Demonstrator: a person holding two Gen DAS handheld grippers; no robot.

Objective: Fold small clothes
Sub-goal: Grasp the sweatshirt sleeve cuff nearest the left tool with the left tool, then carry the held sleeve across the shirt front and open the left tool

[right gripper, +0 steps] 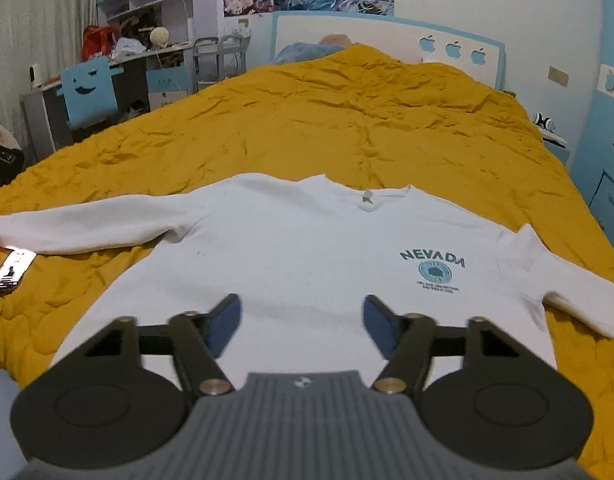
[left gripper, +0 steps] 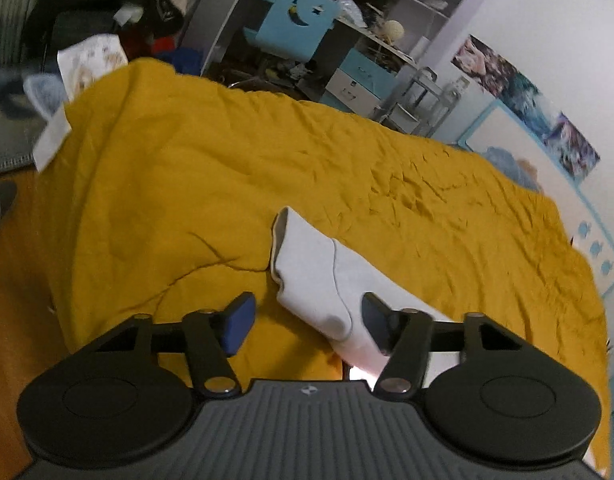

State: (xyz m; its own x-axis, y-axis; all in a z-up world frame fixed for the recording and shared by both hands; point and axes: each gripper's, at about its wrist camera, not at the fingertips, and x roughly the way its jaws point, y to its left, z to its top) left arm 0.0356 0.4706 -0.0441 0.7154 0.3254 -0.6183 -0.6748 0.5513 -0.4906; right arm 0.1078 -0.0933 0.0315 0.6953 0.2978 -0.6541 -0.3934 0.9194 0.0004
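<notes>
a white sweatshirt lies flat on the mustard bedspread, front up, neckline toward 12 o'clock and hem toward 6 in the right wrist view. its long axis runs from 9 to 3 through both sleeves: one sleeve stretches straight out to 9, the other slopes down toward 4. a teal "nevada" print sits on the chest at the 3 o'clock side.

the right gripper hovers over the lower body of the shirt with its blue pads spread apart, holding nothing. the left gripper is likewise spread wide, the cuff of a sleeve lying between its fingers, pointing to 11; whether a pad touches the cloth i cannot tell.

wide bare bedspread lies beyond the collar toward 12. a small flat device rests just below the 9 o'clock sleeve.
</notes>
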